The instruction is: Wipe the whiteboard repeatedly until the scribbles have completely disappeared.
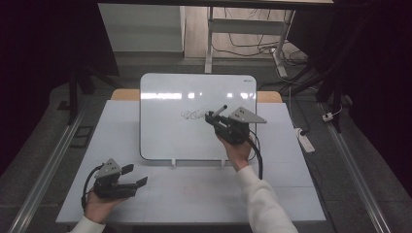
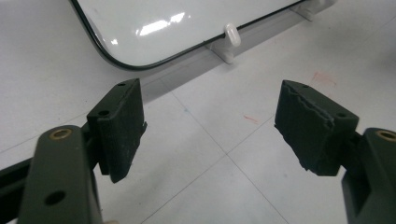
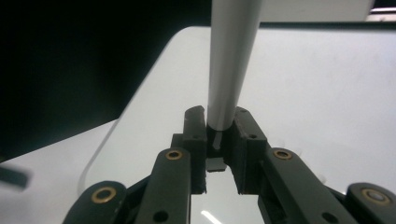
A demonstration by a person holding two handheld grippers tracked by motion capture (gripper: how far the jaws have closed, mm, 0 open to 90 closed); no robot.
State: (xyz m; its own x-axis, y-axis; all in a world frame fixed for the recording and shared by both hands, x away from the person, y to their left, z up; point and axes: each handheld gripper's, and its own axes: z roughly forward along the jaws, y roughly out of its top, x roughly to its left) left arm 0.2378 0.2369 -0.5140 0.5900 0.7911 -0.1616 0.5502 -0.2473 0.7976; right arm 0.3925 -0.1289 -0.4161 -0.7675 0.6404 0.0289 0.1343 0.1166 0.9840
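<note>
**A:** So what's going on here? In the high view the right gripper (image 1: 217,118) is up over the middle of the whiteboard (image 1: 165,131), and it has a marker (image 1: 221,109) pinched in it, right?

**B:** Yep. In the right gripper view the fingers (image 3: 194,135) are closed snug on the low end of the marker (image 3: 231,60), and the pale barrel runs up to the top of the frame. There's already a scribble (image 1: 194,115) just left of the gripper, around the centre of the board. The tip end looks like it's a bit off the surface, but honestly I can't tell for sure.

**A:** And the left gripper (image 1: 135,175)?

**B:** Lower left of the high view, parked low over the counter (image 1: 194,194), well away from the board. Its fingers (image 2: 120,126) are spread wide with nothing between them, just bare counter and the board's bottom corner (image 2: 116,63) at the top of that view.

**A:** Any tips if it's writing or about to write more?

**B:** I'd say keep the squeeze on the marker steady so it doesn't swivel. It's held near one end, so a hard push could lever it sideways. Light, even pressure, and move the whole hand rather than twisting the wrist. The board stands tilted on little white feet (image 2: 232,35), so pushing too hard could slide it back. That idle left gripper could brace the bottom edge if it starts creeping.
</note>
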